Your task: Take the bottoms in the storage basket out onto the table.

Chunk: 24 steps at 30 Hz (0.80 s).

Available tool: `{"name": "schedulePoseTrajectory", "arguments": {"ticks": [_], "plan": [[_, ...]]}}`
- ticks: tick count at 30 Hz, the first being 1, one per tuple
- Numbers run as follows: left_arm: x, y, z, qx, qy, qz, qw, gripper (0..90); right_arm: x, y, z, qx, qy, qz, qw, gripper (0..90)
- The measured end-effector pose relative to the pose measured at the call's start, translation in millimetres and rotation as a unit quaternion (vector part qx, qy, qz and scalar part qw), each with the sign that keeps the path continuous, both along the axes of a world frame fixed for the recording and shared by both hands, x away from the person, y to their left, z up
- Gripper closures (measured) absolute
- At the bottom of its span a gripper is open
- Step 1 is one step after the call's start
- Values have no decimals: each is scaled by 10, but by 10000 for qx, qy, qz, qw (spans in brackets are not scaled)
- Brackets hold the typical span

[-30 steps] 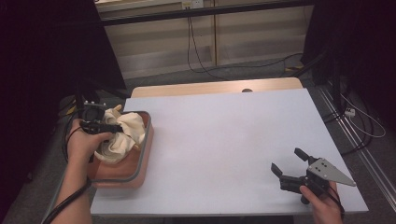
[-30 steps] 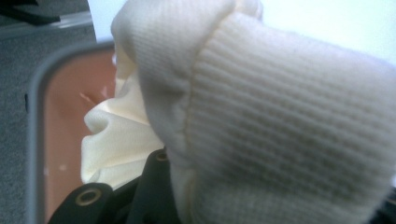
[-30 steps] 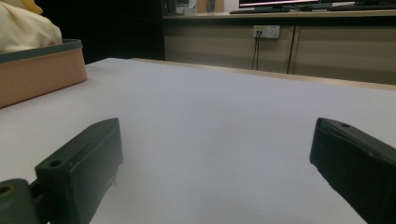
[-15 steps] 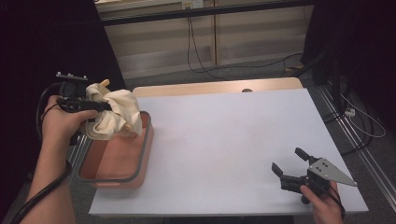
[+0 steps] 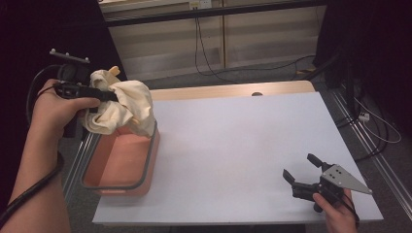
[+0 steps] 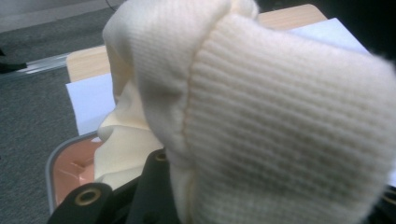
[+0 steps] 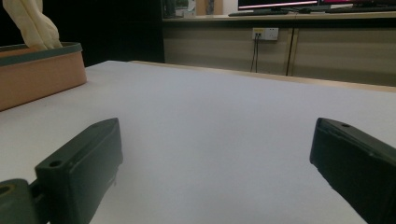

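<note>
At the far left, a cream knitted garment (image 5: pixel 121 109) is held clamped in the left tongs (image 5: pixel 99 94), raised above the orange basket (image 5: pixel 121 184) on the worktop (image 5: pixel 233 145). At the near right, the right tongs (image 5: pixel 303 170) are held apart, low over the worktop.

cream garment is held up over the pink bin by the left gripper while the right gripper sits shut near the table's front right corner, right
Not quite: the right gripper is open, its jaws standing wide apart, as the right gripper view shows. The rest holds: the left gripper holds the cream garment above the pink bin, and the right sits near the table's front right corner.
</note>
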<state>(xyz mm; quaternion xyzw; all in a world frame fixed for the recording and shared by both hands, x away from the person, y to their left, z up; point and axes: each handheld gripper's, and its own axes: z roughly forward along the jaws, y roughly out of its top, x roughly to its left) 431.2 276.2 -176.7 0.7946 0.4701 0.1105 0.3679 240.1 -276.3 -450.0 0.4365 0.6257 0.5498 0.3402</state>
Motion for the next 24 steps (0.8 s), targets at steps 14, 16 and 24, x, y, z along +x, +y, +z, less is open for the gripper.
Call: {"name": "schedulePoseTrajectory", "arguments": {"ticks": [14,16,24], "plan": [[-54,-221,254,-291,-210,-462,9983,713,4,4,-2,16,0,-10,10000,23],[-65,-270,286,-306,-248,-510,9979,714,5,4,-2,21,5,-10,10000,23],[-62,-423,222,-308,-247,-721,9966,713,4,6,0,-5,-1,9,10000,23]]}}
